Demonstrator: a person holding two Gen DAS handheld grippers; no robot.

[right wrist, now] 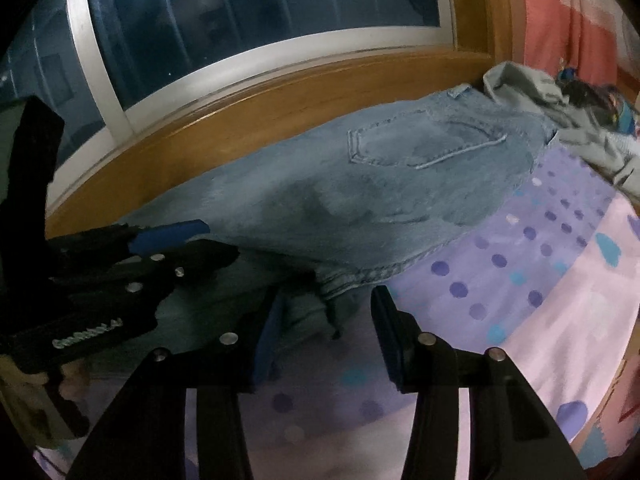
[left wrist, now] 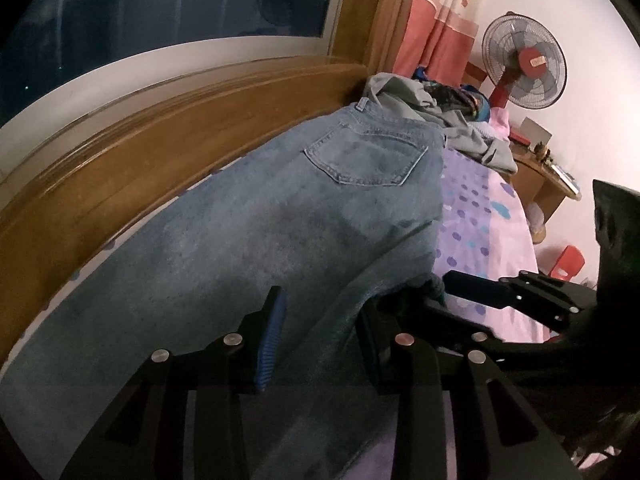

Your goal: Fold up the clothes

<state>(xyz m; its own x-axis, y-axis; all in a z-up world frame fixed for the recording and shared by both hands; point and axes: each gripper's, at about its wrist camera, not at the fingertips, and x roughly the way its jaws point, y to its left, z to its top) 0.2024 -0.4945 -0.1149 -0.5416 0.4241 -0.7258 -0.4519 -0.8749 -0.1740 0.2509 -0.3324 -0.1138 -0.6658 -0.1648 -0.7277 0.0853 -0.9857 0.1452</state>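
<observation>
The jeans [left wrist: 280,216] lie along the bed [left wrist: 480,216] against the wooden frame [left wrist: 120,168], back pocket up, waistband at the far end beside a heap of other clothes [left wrist: 420,100]. The left tool [left wrist: 320,340] sits over the near denim with its jaws partly spread and the cloth running between them; I cannot tell whether the pads press on it. The right tool [right wrist: 324,332] is also partly spread, at the hem [right wrist: 360,276], with a bunched bit of cloth between its jaws but not clearly pinched. The main risk, I judge, is an uneven lift: if one tool catches only the top layer, or grips while the other slips, the legs would twist and the fold come out skewed. Dragging could also push the waistband into the heap.
</observation>
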